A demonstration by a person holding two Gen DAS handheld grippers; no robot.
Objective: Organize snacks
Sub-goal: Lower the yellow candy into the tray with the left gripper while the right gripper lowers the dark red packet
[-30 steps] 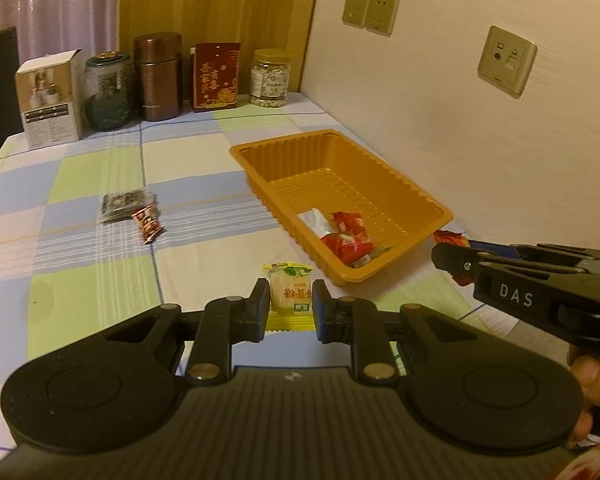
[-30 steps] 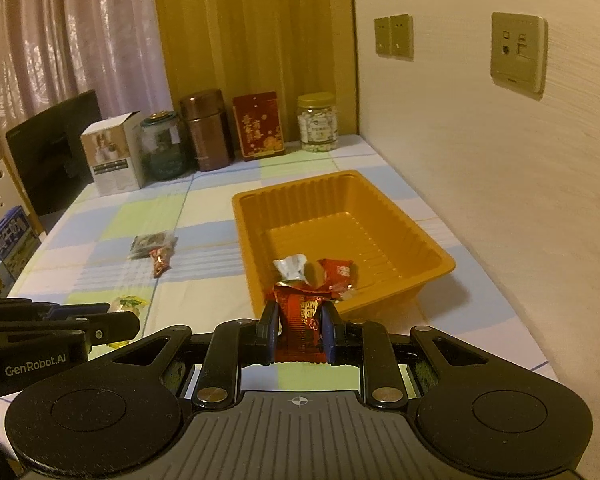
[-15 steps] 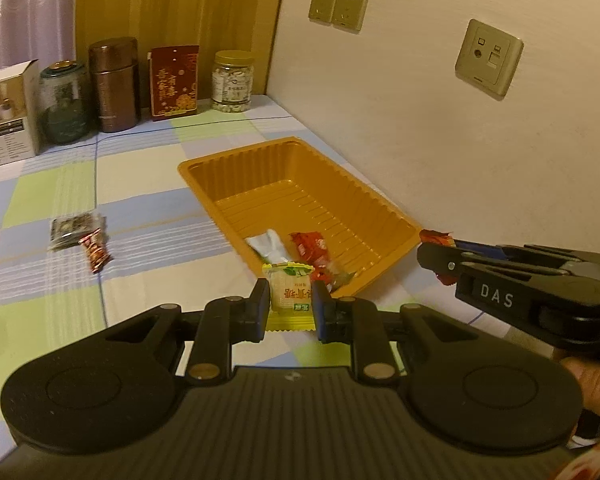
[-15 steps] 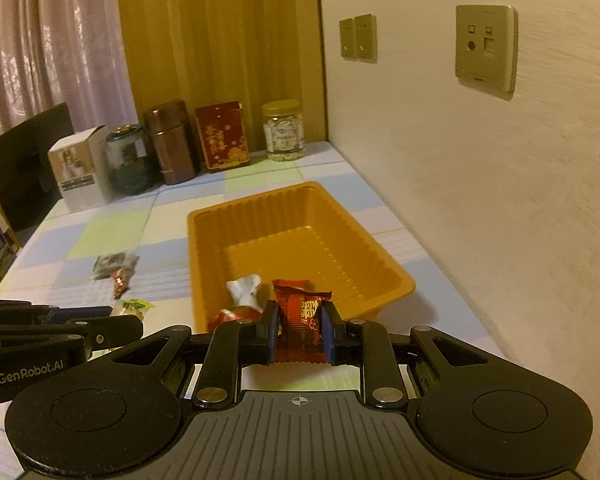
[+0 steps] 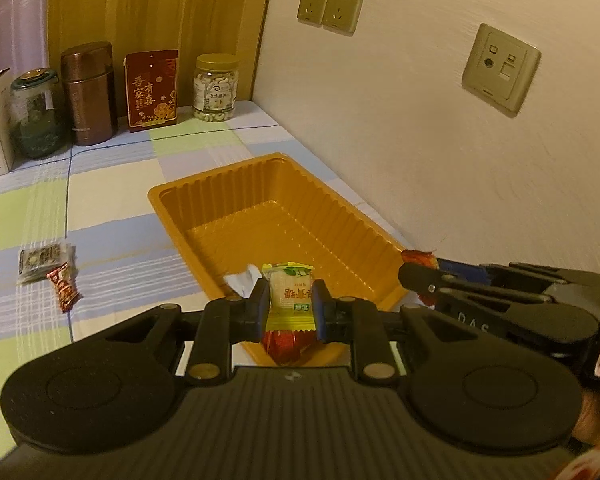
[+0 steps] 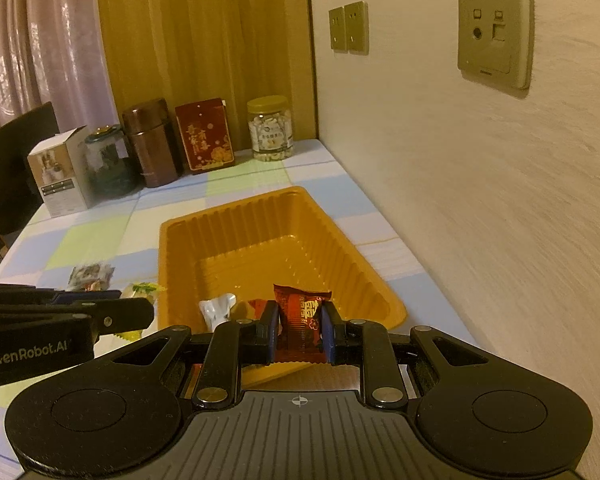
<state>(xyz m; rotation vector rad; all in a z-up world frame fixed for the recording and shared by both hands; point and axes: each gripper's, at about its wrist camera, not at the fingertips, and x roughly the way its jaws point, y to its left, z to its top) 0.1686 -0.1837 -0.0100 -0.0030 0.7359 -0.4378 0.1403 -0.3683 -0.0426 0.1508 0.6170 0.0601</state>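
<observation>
Left wrist view: fingers (image 5: 260,312) pinching yellow candy (image 5: 290,296); right fingers (image 6: 327,330) pinching red candy (image 6: 302,322).

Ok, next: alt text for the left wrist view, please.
The left gripper is shut on a yellow-and-white wrapped candy above the near end of an orange ribbed plastic tray on a checked tablecloth. The right gripper, at right, grips a red wrapped snack.

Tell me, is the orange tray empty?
Not empty. The orange tray has a white wrapped snack and a red one at its near end.
</observation>
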